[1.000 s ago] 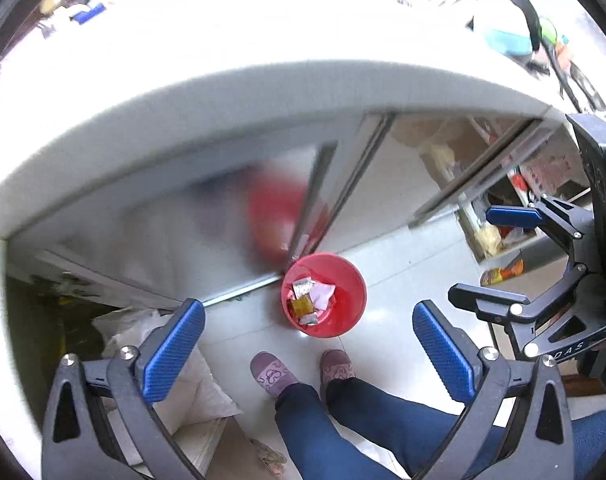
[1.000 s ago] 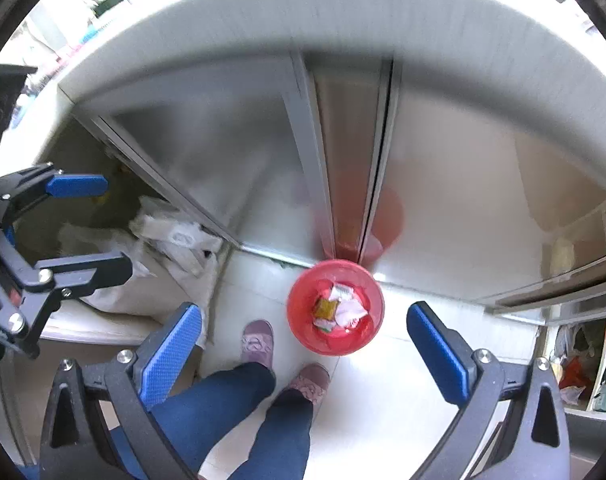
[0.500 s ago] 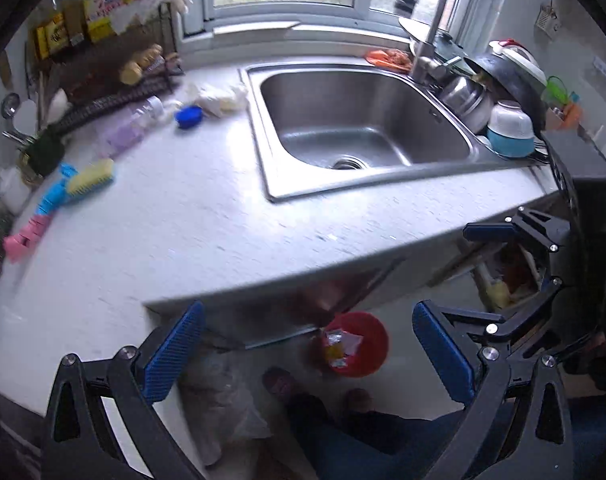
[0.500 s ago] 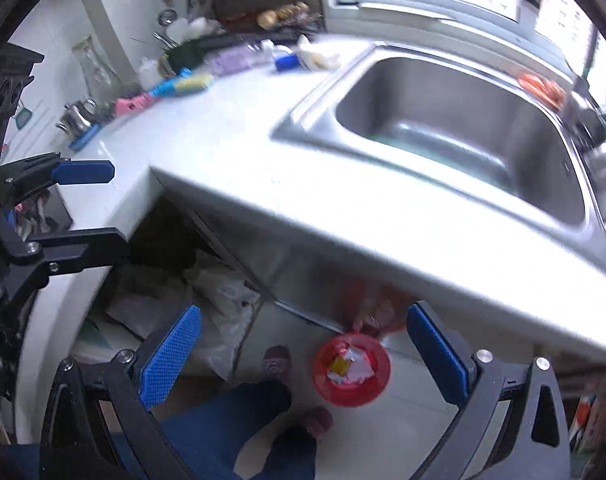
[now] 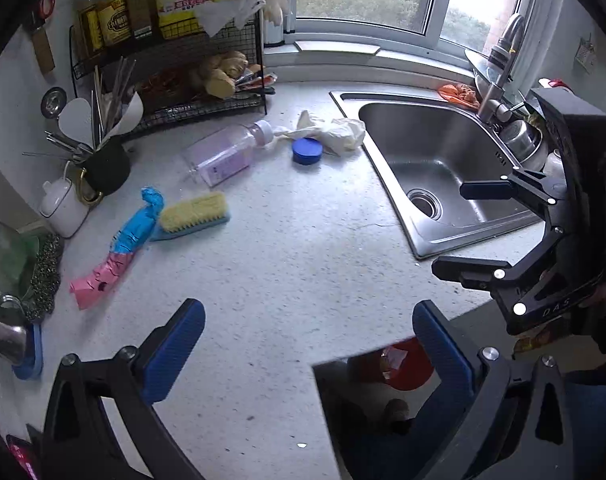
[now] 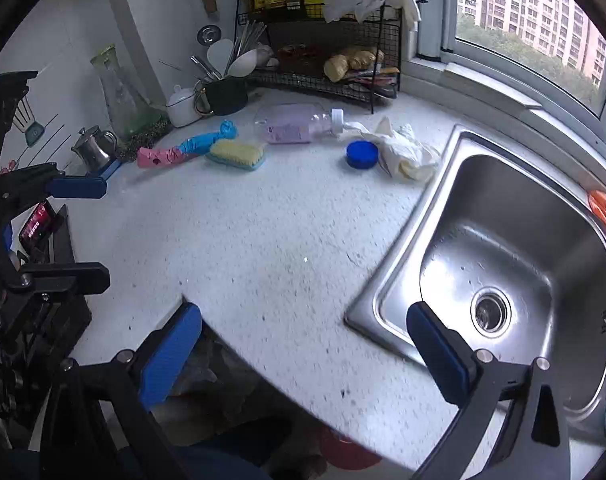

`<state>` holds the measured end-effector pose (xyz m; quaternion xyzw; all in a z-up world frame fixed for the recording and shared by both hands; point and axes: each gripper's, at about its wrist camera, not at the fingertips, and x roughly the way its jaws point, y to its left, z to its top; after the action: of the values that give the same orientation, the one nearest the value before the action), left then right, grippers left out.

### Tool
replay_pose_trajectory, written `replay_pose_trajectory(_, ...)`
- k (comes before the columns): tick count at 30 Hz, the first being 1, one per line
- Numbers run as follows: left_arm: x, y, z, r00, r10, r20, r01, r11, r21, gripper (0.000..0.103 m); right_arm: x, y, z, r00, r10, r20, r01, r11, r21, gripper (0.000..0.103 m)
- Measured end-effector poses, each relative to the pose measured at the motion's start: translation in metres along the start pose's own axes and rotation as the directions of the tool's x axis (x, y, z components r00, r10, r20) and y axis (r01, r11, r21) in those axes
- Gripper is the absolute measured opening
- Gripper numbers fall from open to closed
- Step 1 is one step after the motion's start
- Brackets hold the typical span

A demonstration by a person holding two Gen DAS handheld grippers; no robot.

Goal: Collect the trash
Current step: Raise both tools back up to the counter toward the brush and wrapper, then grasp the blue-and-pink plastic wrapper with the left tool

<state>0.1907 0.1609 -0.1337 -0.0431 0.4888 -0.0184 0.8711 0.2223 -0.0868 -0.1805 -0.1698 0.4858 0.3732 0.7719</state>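
Observation:
Trash lies along the back of the white countertop [image 5: 303, 260]: a twisted pink-and-blue wrapper [image 5: 119, 248] [image 6: 183, 148], a clear plastic bottle [image 5: 223, 156] [image 6: 291, 126] on its side, a blue lid [image 5: 307, 151] [image 6: 362, 155] and a crumpled white bag [image 5: 335, 132] [image 6: 403, 152]. A red bin [image 5: 407, 364] holding wrappers shows on the floor below the counter edge. My left gripper [image 5: 307, 340] [image 6: 79, 232] hangs open over the front of the counter. Beside it, my right gripper [image 6: 303, 340] [image 5: 475, 232] is open too, near the sink corner. Neither holds anything.
A steel sink [image 5: 443, 136] [image 6: 503, 200] fills the right side, tap and dishes behind it. A yellow scrub brush [image 5: 195, 212] lies by the wrapper. A black wire rack [image 5: 175, 80], a utensil cup [image 5: 103, 168], a white pot and a glass jug line the back left.
Both views have swung up from the red bin on the floor, past the cabinet doors, to the countertop. Both grippers stayed open and empty throughout.

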Motion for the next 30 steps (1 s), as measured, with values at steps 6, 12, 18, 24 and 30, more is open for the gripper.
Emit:
replay_pose_trajectory(6,0.016,0.069,0.01,0.999,0.039,-0.032,-0.04,0.999,-0.012,0.103,0.048,0.028,0.053,0.999,0.033,-0.031,-0.035,0.997,-0.064,0.102)
replay_pose_trajectory(12,0.042,0.13,0.02,0.999,0.005,-0.032,-0.007,0.998,-0.065,0.103,0.091,0.05,0.089,0.996,0.041,-0.079,-0.048,0.994,-0.1,0.102)
replay_pose_trajectory(18,0.078,0.173,0.033,0.998,-0.004,-0.06,0.003,1.0,-0.02,0.103,0.125,0.06,0.119,0.994,0.022,-0.112,-0.036,0.991,-0.128,0.102)
replay_pose_trajectory(24,0.107,0.203,0.041,0.996,0.001,-0.094,0.002,1.0,0.03,0.103,0.153,0.066,0.14,0.99,0.002,-0.138,-0.019,0.992,-0.125,0.102)
replay_pose_trajectory(30,0.139,0.22,0.04,0.991,-0.009,-0.131,0.016,0.998,0.053,0.103,0.168,0.073,0.144,0.984,-0.01,-0.178,-0.014,0.991,-0.133,0.102)
